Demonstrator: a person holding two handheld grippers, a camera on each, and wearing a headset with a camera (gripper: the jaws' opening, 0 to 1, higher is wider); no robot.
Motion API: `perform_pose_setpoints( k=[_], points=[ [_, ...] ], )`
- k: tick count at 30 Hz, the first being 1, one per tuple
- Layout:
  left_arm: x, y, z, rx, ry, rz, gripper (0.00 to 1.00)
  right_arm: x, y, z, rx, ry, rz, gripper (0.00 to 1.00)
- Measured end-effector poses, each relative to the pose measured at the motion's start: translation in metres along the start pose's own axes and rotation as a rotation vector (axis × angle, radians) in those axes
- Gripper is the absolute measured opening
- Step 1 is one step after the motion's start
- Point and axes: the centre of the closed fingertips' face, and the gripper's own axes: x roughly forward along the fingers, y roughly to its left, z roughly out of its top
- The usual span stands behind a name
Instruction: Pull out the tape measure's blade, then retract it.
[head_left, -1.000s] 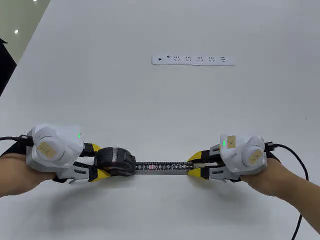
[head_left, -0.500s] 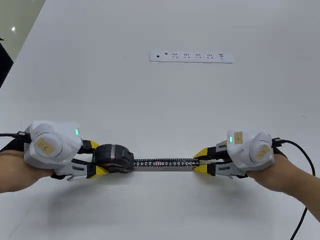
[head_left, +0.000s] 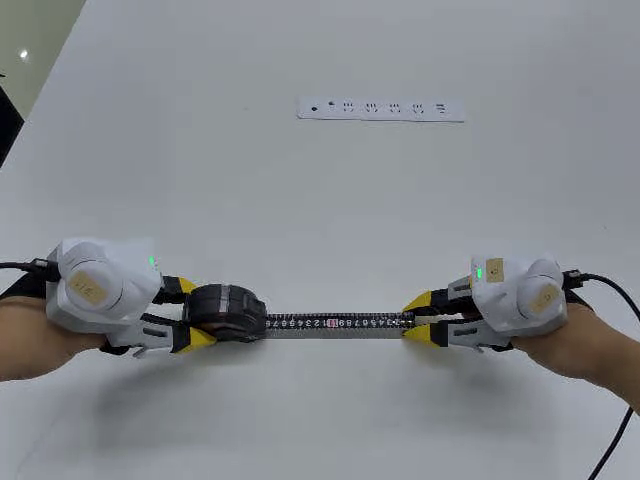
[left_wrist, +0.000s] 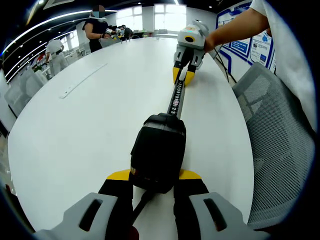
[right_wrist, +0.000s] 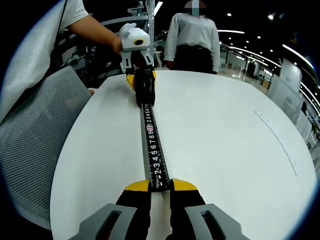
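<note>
A black tape measure case (head_left: 227, 312) lies low on the white table (head_left: 320, 200), with my left gripper (head_left: 198, 315) shut on it; the case (left_wrist: 158, 151) sits between that gripper's yellow-tipped fingers (left_wrist: 118, 176). Its dark numbered blade (head_left: 338, 323) stretches right to my right gripper (head_left: 418, 318), which is shut on the blade's end. In the right gripper view the blade (right_wrist: 151, 150) runs from my right gripper (right_wrist: 160, 186) to the case (right_wrist: 144, 86). The right gripper (left_wrist: 183, 74) shows far off in the left gripper view.
A white power strip (head_left: 380, 109) lies flat on the far part of the table. A grey mesh chair (left_wrist: 280, 145) stands beside the table edge. People stand past the table's far end (right_wrist: 192, 42). A black cable (head_left: 615, 440) trails from the right gripper.
My right gripper has moved to the right with the blade's end, so more blade is out of the case. The left gripper and case have stayed in place.
</note>
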Motion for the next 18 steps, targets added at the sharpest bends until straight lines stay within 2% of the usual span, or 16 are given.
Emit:
perform_pose_setpoints(
  k=[13, 18],
  points=[
    [0.0, -0.001, 0.0, 0.0, -0.002, 0.0, 0.25, -0.017, -0.004, -0.017, 0.0, 0.038, -0.003, 0.11],
    [0.0, 0.0, 0.0, -0.003, -0.005, 0.001, 0.25, -0.02, -0.007, -0.024, 0.015, 0.038, -0.011, 0.11]
  ],
)
